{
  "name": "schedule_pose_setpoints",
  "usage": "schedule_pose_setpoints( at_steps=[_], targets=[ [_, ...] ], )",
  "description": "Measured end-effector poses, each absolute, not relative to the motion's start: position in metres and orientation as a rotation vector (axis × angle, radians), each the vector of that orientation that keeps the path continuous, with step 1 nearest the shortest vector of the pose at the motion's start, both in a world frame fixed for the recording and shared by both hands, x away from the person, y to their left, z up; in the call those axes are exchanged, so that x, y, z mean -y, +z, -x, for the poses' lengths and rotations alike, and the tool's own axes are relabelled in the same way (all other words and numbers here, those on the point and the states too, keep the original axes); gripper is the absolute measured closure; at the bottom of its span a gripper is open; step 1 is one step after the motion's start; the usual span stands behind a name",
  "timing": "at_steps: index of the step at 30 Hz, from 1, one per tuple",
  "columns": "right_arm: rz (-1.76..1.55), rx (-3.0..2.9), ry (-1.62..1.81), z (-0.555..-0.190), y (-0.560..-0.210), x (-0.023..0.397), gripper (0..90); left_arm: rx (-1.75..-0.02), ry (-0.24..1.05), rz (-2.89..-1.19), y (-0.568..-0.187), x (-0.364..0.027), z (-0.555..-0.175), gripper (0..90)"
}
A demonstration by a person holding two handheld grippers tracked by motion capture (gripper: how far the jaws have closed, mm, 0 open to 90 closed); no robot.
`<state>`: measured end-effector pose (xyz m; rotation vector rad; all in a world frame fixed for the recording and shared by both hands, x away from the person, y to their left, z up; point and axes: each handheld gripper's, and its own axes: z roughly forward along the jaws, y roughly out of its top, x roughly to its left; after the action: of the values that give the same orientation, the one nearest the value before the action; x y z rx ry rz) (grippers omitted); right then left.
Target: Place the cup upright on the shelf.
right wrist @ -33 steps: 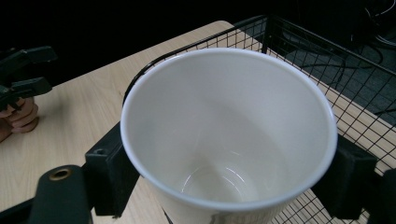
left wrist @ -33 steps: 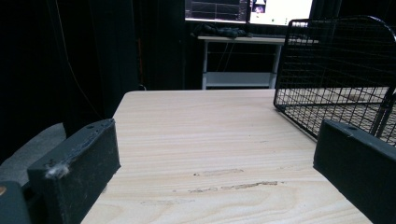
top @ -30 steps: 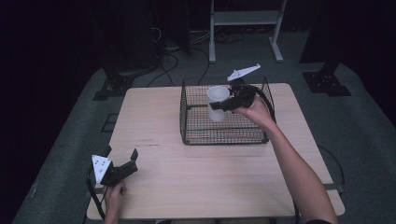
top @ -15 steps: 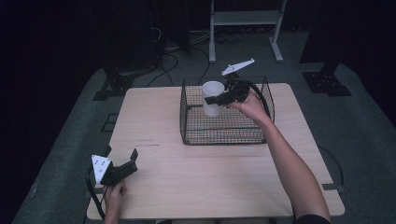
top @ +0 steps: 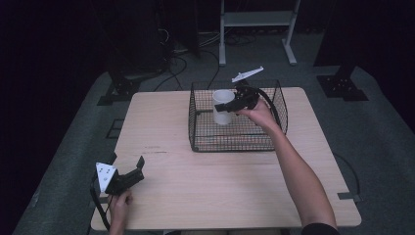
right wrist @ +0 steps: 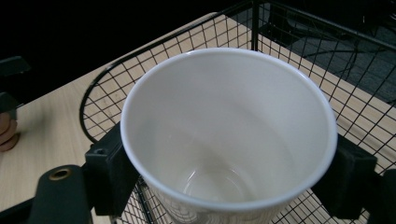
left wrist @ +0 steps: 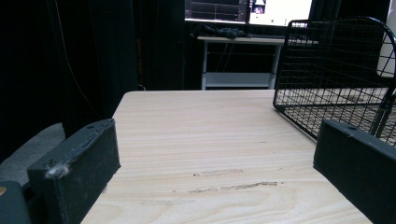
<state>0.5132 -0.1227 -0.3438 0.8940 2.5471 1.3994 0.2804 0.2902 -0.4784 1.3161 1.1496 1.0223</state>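
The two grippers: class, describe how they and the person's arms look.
Both the left gripper and right gripper are black with blocky jaws, each trailing a black cable. Each carries a pale three-cornered plate; the left one's has dark dots. The forearms are bare, a dark sleeve edge at the right elbow.

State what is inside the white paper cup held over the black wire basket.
The white paper cup is empty: bare white walls and base show. The basket floor beneath it is hidden by the cup.
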Motion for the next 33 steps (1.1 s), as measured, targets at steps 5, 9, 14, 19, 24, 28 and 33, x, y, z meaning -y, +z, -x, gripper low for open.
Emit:
schedule_pose_setpoints(
  at_steps=[5, 9, 14, 19, 24, 28, 33],
  targets=[
    [-0.91, -2.554, 1.395, -0.517, -0.351, 0.121, 19.2, -1.147, 1.023, -1.317, -0.478, -0.29, -0.28, 0.0],
    [-0.921, -2.563, 1.386, -0.52, -0.356, 0.119, 19.2, -1.148, 1.021, -1.315, -0.478, -0.29, -0.28, 0.0],
    [-0.939, -2.569, 1.388, -0.525, -0.363, 0.118, 19.2, -1.146, 1.022, -1.316, -0.478, -0.29, -0.28, 0.0],
    [-0.946, -2.583, 1.372, -0.528, -0.37, 0.117, 19.1, -1.149, 1.019, -1.315, -0.478, -0.291, -0.28, 0.0],
    [-0.973, -2.587, 1.36, -0.531, -0.377, 0.12, 19.1, -1.146, 1.02, -1.317, -0.478, -0.29, -0.28, 0.0],
    [-0.983, -2.596, 1.34, -0.534, -0.382, 0.123, 19.1, -1.147, 1.021, -1.316, -0.478, -0.29, -0.28, 0.0],
    [-1.006, -2.602, 1.333, -0.536, -0.386, 0.124, 19.1, -1.145, 1.023, -1.317, -0.478, -0.29, -0.28, 0.0]
  ],
)
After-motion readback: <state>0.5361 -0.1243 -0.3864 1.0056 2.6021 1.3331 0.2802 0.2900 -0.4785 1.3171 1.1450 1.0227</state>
